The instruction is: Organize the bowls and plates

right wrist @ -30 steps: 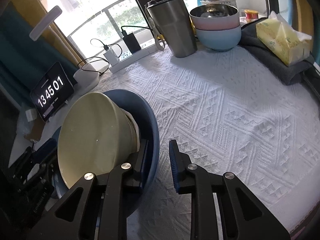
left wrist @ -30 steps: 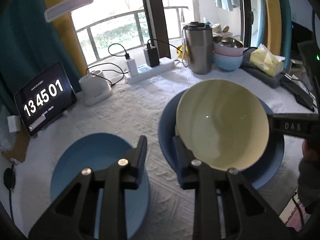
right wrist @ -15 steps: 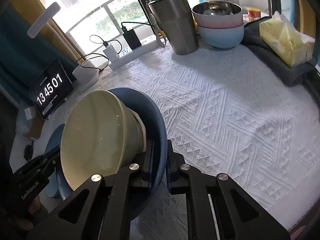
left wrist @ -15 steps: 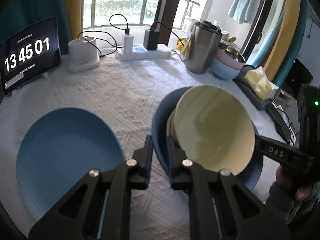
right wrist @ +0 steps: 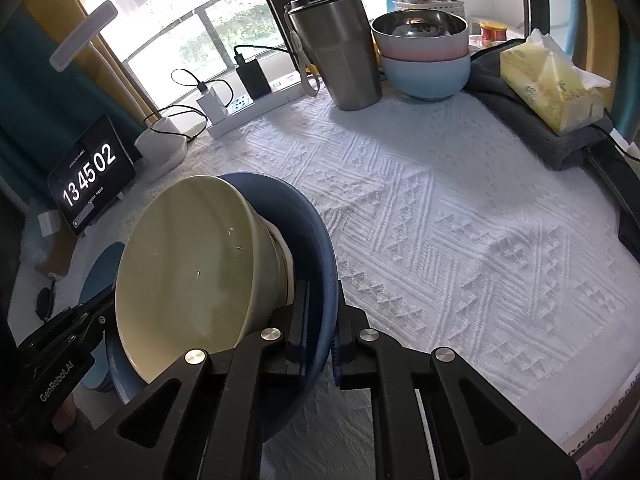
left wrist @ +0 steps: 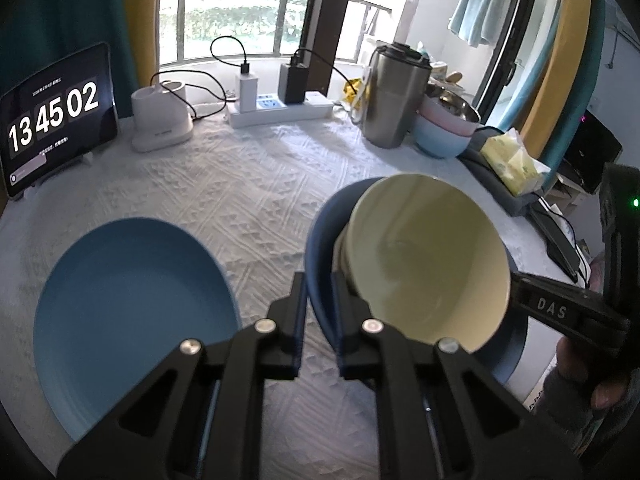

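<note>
A dark blue plate carries a cream bowl and is lifted above the table. My left gripper is shut on the plate's near left rim. My right gripper is shut on the opposite rim of the same plate, with the cream bowl on it. A lighter blue plate lies flat on the white cloth to the left, and shows partly behind the bowl in the right wrist view.
At the back stand a steel tumbler, stacked pink and blue bowls with a steel bowl on top, a tissue pack, a power strip, a white charger and a clock tablet.
Both grippers have closed onto the dark blue plate's rims and raised it, so the bowl and plate tilt. The clock went from 13:45:01 to 13:45:02.
</note>
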`<state>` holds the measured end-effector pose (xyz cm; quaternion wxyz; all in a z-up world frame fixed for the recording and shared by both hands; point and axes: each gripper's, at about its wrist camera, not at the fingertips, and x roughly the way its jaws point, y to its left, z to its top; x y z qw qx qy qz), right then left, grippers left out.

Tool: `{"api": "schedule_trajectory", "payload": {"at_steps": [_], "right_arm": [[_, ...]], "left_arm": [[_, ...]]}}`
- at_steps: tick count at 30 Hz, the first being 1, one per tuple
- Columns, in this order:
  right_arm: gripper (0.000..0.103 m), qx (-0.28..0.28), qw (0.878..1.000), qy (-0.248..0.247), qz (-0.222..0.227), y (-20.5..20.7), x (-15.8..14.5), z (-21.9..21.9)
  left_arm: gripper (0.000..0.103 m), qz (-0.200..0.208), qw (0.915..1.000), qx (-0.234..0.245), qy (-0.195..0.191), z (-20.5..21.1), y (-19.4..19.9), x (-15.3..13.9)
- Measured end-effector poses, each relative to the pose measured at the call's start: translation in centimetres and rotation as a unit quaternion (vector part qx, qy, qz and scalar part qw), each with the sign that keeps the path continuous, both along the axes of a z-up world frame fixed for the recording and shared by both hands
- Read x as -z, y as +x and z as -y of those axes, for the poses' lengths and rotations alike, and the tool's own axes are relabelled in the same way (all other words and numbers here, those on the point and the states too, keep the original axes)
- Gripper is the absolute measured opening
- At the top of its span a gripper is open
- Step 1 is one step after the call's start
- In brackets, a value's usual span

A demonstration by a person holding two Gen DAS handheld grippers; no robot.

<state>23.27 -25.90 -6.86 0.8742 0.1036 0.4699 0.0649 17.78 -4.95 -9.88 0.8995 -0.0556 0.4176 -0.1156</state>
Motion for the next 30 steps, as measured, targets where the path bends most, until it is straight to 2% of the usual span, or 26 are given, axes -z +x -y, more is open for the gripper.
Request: {"api": "schedule_trajectory", "payload": {"at_steps": [30], "right_arm": [[0.01,0.002,0.999,-0.005,0.036,-1.8,-4.0,-0.7]], "left_arm": [[0.011,0.042,0.9991,0.007,-0.007,-1.0,-1.9,-3.8]]}}
